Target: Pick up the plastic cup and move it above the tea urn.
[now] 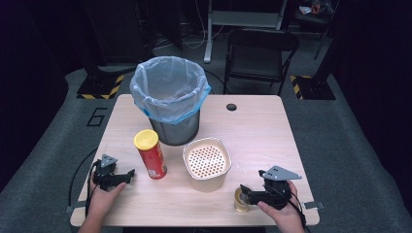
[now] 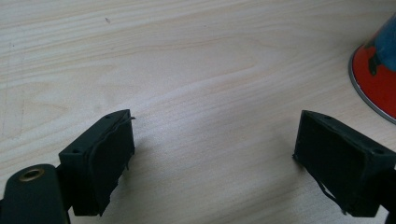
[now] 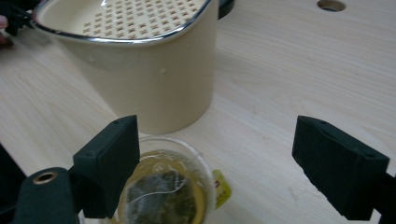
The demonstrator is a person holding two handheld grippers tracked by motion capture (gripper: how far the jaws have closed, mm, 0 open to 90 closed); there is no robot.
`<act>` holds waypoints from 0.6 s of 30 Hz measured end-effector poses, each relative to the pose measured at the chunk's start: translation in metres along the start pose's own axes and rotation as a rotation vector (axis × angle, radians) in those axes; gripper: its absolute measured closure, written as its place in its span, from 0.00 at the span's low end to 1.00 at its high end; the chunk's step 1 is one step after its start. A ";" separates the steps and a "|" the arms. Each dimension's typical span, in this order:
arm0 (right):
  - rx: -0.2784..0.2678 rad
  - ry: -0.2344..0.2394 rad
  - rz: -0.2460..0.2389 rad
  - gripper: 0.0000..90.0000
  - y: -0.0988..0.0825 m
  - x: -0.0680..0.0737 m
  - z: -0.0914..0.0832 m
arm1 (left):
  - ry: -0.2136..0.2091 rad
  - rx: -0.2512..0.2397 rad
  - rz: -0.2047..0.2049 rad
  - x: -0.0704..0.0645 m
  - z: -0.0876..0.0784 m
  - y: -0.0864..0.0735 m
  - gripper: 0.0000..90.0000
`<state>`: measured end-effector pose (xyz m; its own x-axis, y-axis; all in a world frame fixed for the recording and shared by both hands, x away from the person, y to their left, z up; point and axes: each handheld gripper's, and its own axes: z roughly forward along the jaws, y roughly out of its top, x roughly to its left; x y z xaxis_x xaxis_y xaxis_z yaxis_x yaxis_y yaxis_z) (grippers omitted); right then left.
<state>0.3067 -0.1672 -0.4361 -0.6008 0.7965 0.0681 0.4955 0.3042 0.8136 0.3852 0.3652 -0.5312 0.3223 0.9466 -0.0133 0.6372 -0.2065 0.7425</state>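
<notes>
From the high view I get a brightly lit counter (image 1: 252, 131) ringed by darkness from 9 through 12 to 3 o'clock. Light falls from overhead, so shadows are short and soft. Both gripper views look slightly soft, with their near black jaws blurred toward 6 o'clock.

1 bin (image 1: 170, 97), 1 chip can (image 1: 150, 154), 1 strainer tub (image 1: 207, 163), 1 tea cup (image 1: 240, 199), 2 grippers.

The red can (image 2: 376, 79) is cut off by the right edge of the left gripper view, so its label cannot be read. Beside the cream strainer pot (image 3: 154, 79), the cup of tea (image 3: 163, 186) runs off the bottom edge, partly hidden behind a black jaw.
</notes>
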 end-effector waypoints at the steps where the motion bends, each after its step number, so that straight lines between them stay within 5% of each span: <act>1: 0.003 0.003 -0.006 0.16 -0.001 0.003 0.000 | 0.000 0.000 0.000 0.000 0.000 0.000 0.13; 9: 0.006 0.005 -0.038 0.16 -0.008 0.022 0.004 | -0.001 0.008 0.001 0.000 0.000 0.000 0.13; 14: -0.006 -0.030 -0.047 0.16 -0.015 0.026 0.005 | -0.001 0.009 0.001 0.000 0.000 0.000 0.13; 18: -0.004 -0.007 -0.034 0.16 -0.016 0.027 0.001 | -0.001 0.009 0.001 0.000 0.000 0.000 0.13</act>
<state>0.2829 -0.1505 -0.4480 -0.6127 0.7895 0.0359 0.4719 0.3292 0.8179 0.3852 0.3652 -0.5306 0.3237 0.9461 -0.0127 0.6427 -0.2100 0.7368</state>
